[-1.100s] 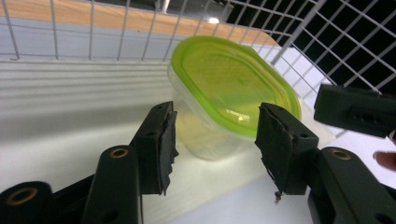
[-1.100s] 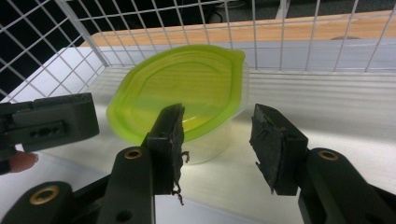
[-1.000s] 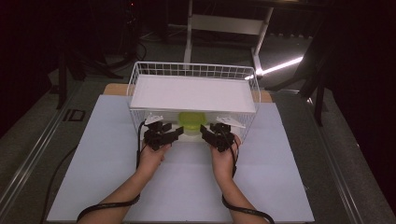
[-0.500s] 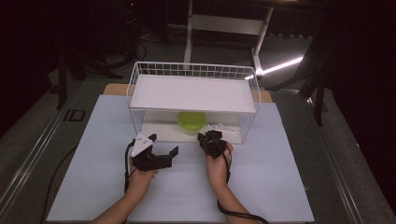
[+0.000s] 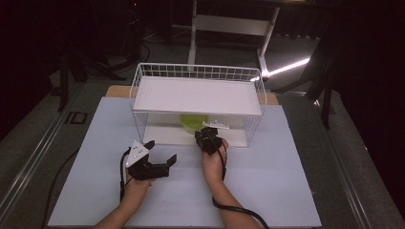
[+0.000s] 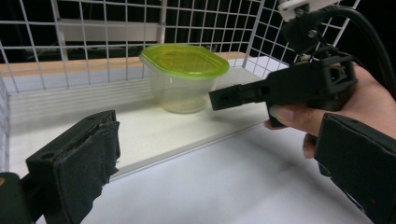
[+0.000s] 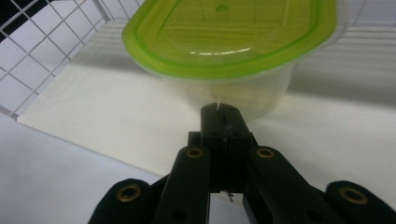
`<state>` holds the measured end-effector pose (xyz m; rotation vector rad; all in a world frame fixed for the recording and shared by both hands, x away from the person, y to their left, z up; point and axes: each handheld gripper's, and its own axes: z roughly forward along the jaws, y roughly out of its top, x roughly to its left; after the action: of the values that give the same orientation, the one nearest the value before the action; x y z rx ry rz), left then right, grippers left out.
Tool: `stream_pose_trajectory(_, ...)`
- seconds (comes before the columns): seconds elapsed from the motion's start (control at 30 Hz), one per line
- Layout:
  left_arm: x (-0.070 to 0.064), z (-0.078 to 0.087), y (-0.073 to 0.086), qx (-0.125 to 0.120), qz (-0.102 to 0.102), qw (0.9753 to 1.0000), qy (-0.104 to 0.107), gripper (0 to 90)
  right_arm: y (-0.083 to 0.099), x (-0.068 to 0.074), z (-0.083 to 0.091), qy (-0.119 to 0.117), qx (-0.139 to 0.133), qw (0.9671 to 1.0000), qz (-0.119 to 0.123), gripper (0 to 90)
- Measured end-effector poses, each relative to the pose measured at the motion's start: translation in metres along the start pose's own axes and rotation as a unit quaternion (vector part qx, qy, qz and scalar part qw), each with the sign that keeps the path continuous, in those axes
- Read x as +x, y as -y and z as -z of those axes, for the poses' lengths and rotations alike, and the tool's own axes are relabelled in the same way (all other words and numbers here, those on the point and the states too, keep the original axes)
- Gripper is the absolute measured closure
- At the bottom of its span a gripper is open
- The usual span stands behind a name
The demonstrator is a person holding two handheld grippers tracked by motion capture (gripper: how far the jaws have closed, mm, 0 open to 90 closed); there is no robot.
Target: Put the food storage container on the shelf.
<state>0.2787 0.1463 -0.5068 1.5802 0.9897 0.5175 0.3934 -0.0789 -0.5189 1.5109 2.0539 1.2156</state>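
In wire basket (image 5: 143, 86): one green-lidded container (image 5: 193, 122); two tongs outside.

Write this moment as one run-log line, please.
left gripper: open, on mat | right gripper: shut, tips at tub | tub: lidded, on lower shelf of rack

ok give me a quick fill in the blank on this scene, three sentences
1. The clear container has a ____ lid.
2. The container stands on the lower shelf of a white wire ____.
3. The left gripper has its jaws ____, while the right gripper has its jaws pressed together.

Missing words: green; rack; open
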Motion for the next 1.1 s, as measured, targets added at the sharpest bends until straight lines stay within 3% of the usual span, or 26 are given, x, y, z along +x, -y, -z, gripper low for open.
stream_pose_trajectory(0.07, 0.001, 0.0, 0.0, 0.004, 0.002, 1.0, 0.001, 1.2, 0.001, 0.002, -0.001, -0.001, 0.003, 1.0, 0.001, 89.1)
stream_pose_trajectory(0.17, 0.005, -0.001, -0.001, -0.002, 0.006, 0.9998, 0.018, 1.2, 0.006, 0.003, 0.005, -0.01, 0.003, 0.9999, 0.006, 87.2)
stream_pose_trajectory(0.3, 0.007, -0.001, -0.004, -0.006, -0.004, 0.9991, 0.042, 1.2, 0.013, 0.005, 0.019, -0.018, 0.002, 0.9998, 0.011, 82.8)
stream_pose_trajectory(0.4, 0.006, 0.002, -0.007, -0.013, -0.022, 0.9979, 0.06, 1.2, 0.02, 0.005, 0.03, -0.027, -0.001, 0.9996, 0.011, 74.5)
stream_pose_trajectory(0.6, 0.0, 0.003, -0.008, 0.008, -0.042, 0.9955, 0.085, 1.2, 0.024, -0.001, 0.053, -0.033, -0.024, 0.9991, 0.014, 47.8)
stream_pose_trajectory(0.67, -0.002, 0.004, -0.008, 0.012, -0.038, 0.9948, 0.094, 1.2, 0.024, -0.003, 0.06, -0.034, -0.028, 0.9989, 0.018, 43.8)
stream_pose_trajectory(0.73, -0.004, 0.005, -0.007, 0.013, -0.035, 0.9941, 0.102, 1.2, 0.024, -0.006, 0.065, -0.04, -0.028, 0.9986, 0.021, 33.6)
stream_pose_trajectory(0.87, -0.008, 0.008, -0.006, 0.016, -0.029, 0.9923, 0.119, 1.2, 0.027, -0.008, 0.074, -0.073, -0.026, 0.9962, 0.039, 20.2)
stream_pose_trajectory(1.0, -0.01, 0.01, -0.007, 0.017, -0.029, 0.991, 0.13, 1.2, 0.03, -0.009, 0.083, -0.085, -0.028, 0.9947, 0.05, 18.3)
stream_pose_trajectory(1.1, -0.012, 0.013, -0.008, 0.019, -0.04, 0.9896, 0.137, 1.2, 0.031, -0.009, 0.092, -0.088, -0.028, 0.9936, 0.066, 16.2)
